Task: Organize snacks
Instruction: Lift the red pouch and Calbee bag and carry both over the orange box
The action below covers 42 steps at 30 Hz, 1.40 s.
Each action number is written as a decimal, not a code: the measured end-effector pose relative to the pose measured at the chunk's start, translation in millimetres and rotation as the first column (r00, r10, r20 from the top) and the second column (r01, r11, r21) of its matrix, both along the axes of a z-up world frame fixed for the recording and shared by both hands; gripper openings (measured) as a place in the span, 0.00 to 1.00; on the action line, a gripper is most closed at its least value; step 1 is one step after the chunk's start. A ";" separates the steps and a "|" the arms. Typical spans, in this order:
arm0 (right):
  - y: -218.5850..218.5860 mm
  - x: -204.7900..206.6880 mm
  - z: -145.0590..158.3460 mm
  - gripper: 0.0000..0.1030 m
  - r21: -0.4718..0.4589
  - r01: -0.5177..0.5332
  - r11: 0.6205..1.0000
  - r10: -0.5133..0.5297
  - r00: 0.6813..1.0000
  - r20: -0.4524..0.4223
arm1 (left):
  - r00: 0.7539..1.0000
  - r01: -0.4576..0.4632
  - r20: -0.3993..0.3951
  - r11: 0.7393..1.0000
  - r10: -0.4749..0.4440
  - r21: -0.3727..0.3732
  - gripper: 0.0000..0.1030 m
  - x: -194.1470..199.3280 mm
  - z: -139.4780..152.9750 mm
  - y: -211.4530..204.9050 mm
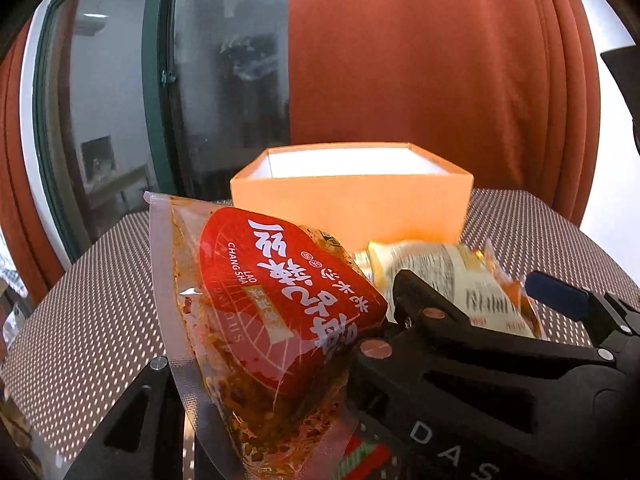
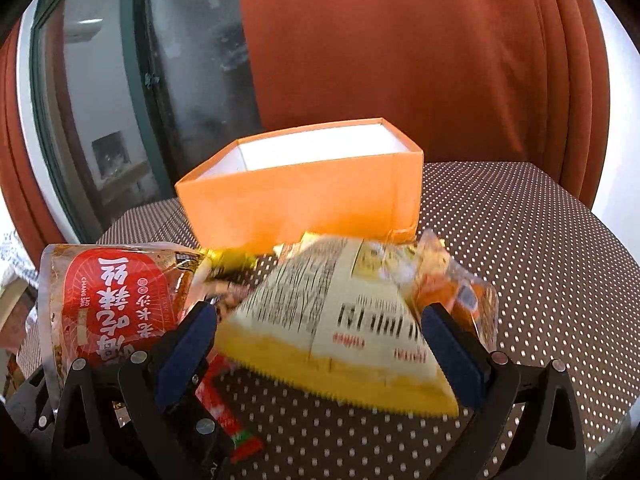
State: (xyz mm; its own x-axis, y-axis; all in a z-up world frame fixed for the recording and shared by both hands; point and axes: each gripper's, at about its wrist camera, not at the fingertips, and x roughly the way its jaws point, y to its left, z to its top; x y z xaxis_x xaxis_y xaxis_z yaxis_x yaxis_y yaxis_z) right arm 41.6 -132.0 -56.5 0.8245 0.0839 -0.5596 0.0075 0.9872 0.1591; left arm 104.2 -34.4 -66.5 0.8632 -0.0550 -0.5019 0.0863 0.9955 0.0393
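Red spicy-snack pouch clamped in left gripper jaws; yellow snack bag clamped between right gripper jaws. Both above counter, short of orange box. Lift over near wall, release one at a time.

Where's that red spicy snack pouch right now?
The red spicy snack pouch is held up in the left tongs, left of the yellow packet, before the orange box.

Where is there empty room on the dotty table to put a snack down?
Bare dotted tablecloth lies right of the orange box, and another patch left of the red snack pack. It is crowded in front of the box, where the yellow snack bag, both grippers and a small red packet sit.
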 end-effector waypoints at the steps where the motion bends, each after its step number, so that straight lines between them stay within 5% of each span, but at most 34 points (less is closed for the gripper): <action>1: -1.1 5.7 0.9 1.00 0.006 0.010 1.000 -0.010 1.000 0.002 | 1.000 -0.002 0.006 1.000 0.002 -0.003 0.40 6.3 0.0 -0.3; 19: -11.4 64.5 -41.7 0.98 0.072 0.027 0.997 -0.017 0.990 -0.141 | 0.993 -0.009 -0.119 1.000 0.011 0.011 0.39 65.5 -33.2 -9.8; 28: -9.7 53.7 -34.6 0.79 0.064 0.004 0.998 0.003 0.995 -0.103 | 0.993 0.014 -0.115 1.000 -0.016 -0.019 0.39 54.9 -25.4 -1.3; 42: -11.7 23.5 -4.7 0.75 -0.004 -0.005 1.000 0.005 1.000 -0.025 | 0.996 0.050 -0.073 0.997 -0.053 -0.052 0.39 25.0 7.9 9.2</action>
State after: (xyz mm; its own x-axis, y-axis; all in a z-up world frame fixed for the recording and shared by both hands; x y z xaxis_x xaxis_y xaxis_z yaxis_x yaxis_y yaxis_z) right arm 65.1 -143.7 -61.2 0.8099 0.0858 -0.5803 0.0066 0.9878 0.1553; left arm 129.2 -25.2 -58.6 0.8191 -0.1252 -0.5599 0.1384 0.9902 -0.0189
